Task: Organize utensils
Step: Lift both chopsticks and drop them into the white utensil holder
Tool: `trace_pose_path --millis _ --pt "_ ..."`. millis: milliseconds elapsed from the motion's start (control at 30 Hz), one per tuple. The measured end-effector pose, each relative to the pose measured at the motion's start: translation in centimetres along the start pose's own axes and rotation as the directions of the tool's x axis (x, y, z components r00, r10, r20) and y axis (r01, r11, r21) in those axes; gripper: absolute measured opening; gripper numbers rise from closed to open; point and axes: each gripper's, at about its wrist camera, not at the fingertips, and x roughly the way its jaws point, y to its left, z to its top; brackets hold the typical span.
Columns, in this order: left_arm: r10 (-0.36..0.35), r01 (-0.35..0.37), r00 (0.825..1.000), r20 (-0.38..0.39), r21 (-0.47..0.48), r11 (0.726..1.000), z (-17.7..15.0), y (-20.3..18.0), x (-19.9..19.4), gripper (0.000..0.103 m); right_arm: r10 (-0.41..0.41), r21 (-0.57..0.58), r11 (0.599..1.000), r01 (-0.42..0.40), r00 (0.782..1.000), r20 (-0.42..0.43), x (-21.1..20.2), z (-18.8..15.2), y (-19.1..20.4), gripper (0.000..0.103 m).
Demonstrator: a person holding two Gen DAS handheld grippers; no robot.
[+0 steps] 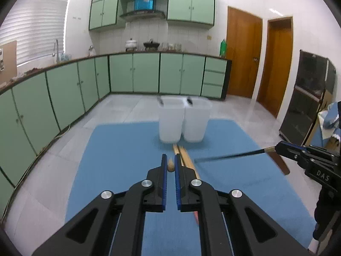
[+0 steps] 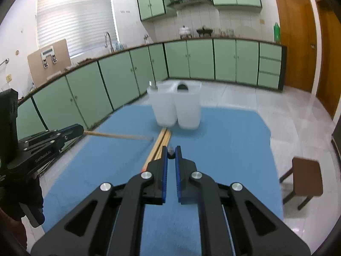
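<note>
Two translucent white bins [image 1: 183,119] [image 2: 177,108] stand side by side at the far end of a blue mat [image 1: 119,149] [image 2: 230,140]; a dark utensil handle pokes out of each. Wooden chopsticks [image 1: 186,157] [image 2: 159,147] lie on the mat in front of them. My left gripper [image 1: 169,160] is shut on a wooden chopstick [image 2: 119,136], held above the mat and pointing right. My right gripper [image 2: 171,152] is shut on a thin black utensil [image 1: 230,155], held above the mat and pointing left.
Green kitchen cabinets [image 1: 136,72] run along the back and left. Wooden doors [image 1: 243,51] are at the right. A small brown stool [image 2: 307,177] stands right of the mat. A dark glass cabinet [image 1: 307,98] stands at the far right.
</note>
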Motion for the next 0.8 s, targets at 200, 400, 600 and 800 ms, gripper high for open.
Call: trace_pose_path --millis 200,400,600,800 --pt "-0.042 0.041 0.998 0.049 0.011 0.999 3.7 0.3 0.3 0.006 0.029 -0.026 0.999 -0.028 0.999 0.023 0.0 4.5 -0.4 0.006" --pt "-0.067 0.065 0.996 0.055 0.034 0.997 6.4 -0.2 2.2 0.006 0.036 -0.048 0.998 -0.036 0.999 0.010 1.3 8.0 -1.1 0.006" --pt "-0.091 0.088 0.994 0.068 0.044 0.995 8.0 -0.6 2.9 0.006 0.081 -0.026 0.996 -0.080 0.997 0.021 1.5 11.0 -2.1 0.006" --pt "-0.099 0.092 0.982 0.158 0.054 0.994 12.2 -0.5 2.4 0.006 0.096 -0.020 0.995 -0.095 0.987 0.127 0.7 16.1 -3.0 0.006"
